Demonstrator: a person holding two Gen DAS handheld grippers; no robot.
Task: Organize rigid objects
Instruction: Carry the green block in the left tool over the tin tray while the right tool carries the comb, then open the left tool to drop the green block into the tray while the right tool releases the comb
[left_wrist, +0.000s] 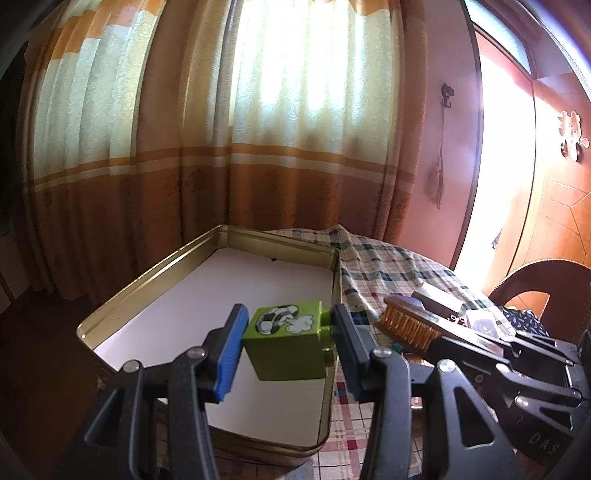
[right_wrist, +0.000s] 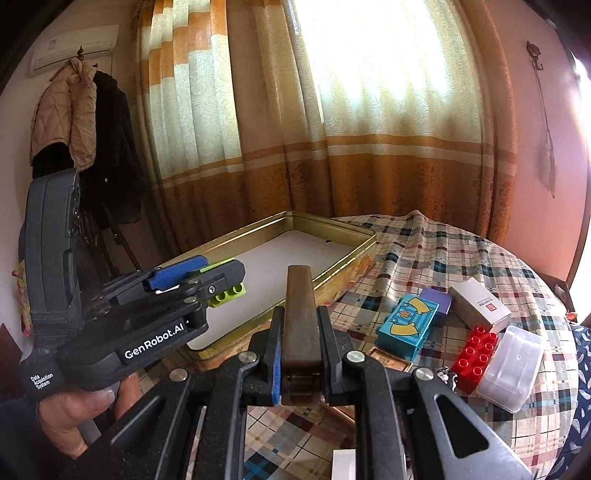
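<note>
Left gripper (left_wrist: 290, 341): pinching a green toy block (left_wrist: 286, 343) between its two pads, the block's studs turned toward the right-hand pad; block held in the air above the near right part of the tin's white floor, a black-and-white picture on its upper face.

Right gripper (right_wrist: 299, 354): pressed tight on a brown brush (right_wrist: 300, 314), gripped by its back, the long brush pointing away toward twelve o'clock; in the left wrist view its golden bristles show at three o'clock from the block, over the cloth beside the tin.

Tin (right_wrist: 364, 236): gold, shallow, open, white-floored; stands on the checked tablecloth (right_wrist: 461, 251) at eleven o'clock from the brush.

Loose items, on the cloth at three o'clock from the brush in the right wrist view: blue block with yellow marks (right_wrist: 406, 326); purple block (right_wrist: 437, 301) just behind it; white box (right_wrist: 480, 304); red studded brick (right_wrist: 476, 349); clear plastic case (right_wrist: 511, 369) touching the brick.

Person's hand (right_wrist: 74, 406): at eight o'clock, wrapped round the left gripper's handle.

Background: striped orange curtain (right_wrist: 332, 110); coats (right_wrist: 81, 122) hanging at ten o'clock.
</note>
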